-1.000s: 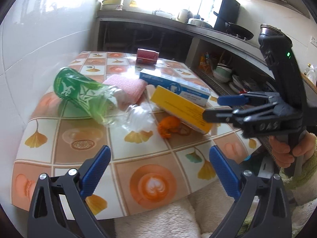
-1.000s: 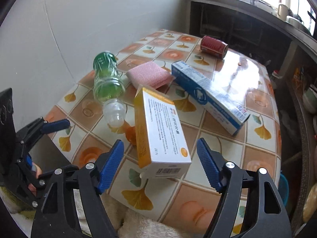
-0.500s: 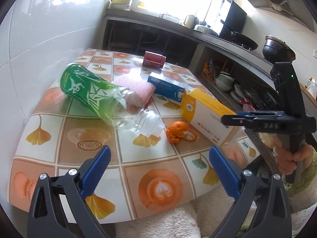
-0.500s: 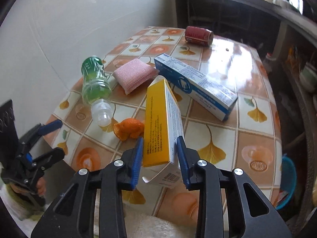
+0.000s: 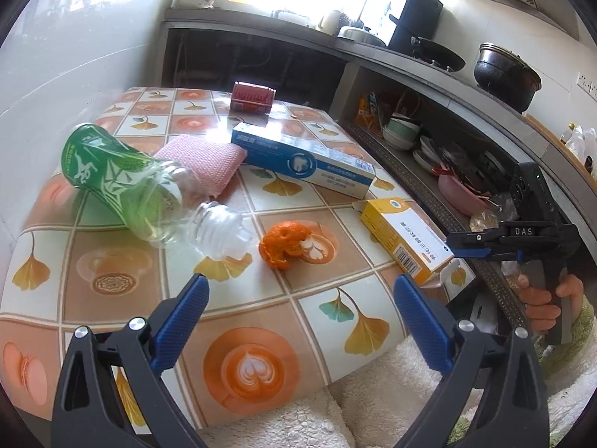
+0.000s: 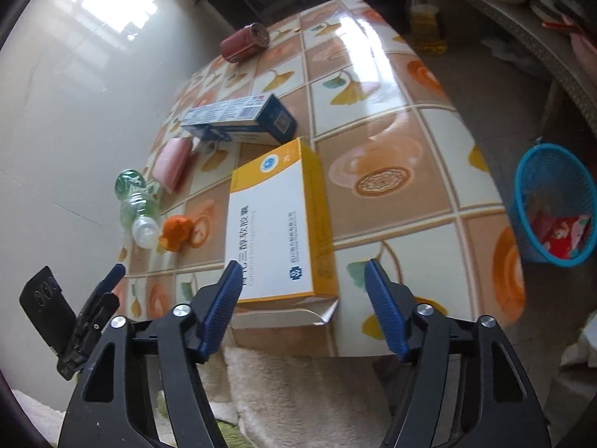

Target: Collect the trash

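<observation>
Tiled kitchen surface (image 5: pixel 261 336): yellow-and-white cardboard medicine box (image 6: pixel 278 220) lies flat at its near edge, between my right claw's (image 6: pixel 302 306) wide-open fingers; blue mesh waste basket (image 6: pixel 552 201) waits beyond. Left claw (image 5: pixel 298 321) open, empty.

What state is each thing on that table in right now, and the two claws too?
Yellow box: lying flat, end flap open, not gripped.
Green bottle: on its side, capped.
Red can: on its side.
Toothpaste box: lying flat.
Orange peel: loose on table.
Left claw: open.
Right claw: open.
</observation>
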{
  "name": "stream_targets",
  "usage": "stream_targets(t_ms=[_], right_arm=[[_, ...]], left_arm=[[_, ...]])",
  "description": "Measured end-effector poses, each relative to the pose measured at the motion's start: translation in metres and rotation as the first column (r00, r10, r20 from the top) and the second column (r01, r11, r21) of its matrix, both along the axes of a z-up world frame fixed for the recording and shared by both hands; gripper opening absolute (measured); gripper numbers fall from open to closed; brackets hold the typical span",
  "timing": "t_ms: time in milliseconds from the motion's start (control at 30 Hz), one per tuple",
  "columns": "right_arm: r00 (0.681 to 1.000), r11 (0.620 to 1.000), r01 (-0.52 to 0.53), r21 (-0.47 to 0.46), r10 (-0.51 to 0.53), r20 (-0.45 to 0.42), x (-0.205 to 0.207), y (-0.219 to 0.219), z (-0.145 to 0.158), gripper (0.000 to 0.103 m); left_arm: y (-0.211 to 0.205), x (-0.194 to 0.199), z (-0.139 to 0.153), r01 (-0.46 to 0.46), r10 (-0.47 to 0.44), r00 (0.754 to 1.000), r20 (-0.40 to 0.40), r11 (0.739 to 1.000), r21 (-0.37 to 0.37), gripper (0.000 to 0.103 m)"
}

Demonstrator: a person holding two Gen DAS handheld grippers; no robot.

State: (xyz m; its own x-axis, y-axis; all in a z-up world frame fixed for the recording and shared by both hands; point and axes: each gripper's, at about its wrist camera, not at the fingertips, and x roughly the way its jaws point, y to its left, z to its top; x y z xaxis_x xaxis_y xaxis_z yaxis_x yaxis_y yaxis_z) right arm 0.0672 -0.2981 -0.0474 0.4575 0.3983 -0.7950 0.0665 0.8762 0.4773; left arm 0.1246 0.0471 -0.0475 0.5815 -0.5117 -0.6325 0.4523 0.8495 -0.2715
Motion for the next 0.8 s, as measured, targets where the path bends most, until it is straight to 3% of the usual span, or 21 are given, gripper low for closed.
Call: stream_targets(t_ms=[233,533,800], right_arm=[[0.998,0.996,-0.036,-0.082,0.039,0.044,0.012,0.017,0.005,0.083],[0.991,0.973,-0.124,-0.193,0.131,0.025,0.044,0.062,-0.003,0.086],[0.986,0.924,-0.159,-0.348,0.168,-0.004,0.055,0.087,-0.019,0.085]], left_arm=[[-0.014,0.002,-0.002,0.025,-0.025,1.000,-0.009,0.999,0.022,0.097],[-0.024,0.004,-0.003,0.043,-0.042,0.999,-0.024,0.998,0.044,0.097],[-0.027,0.007,-0.003,0.045,-0.043,0.999,-0.033,0.997,0.055,0.097]])
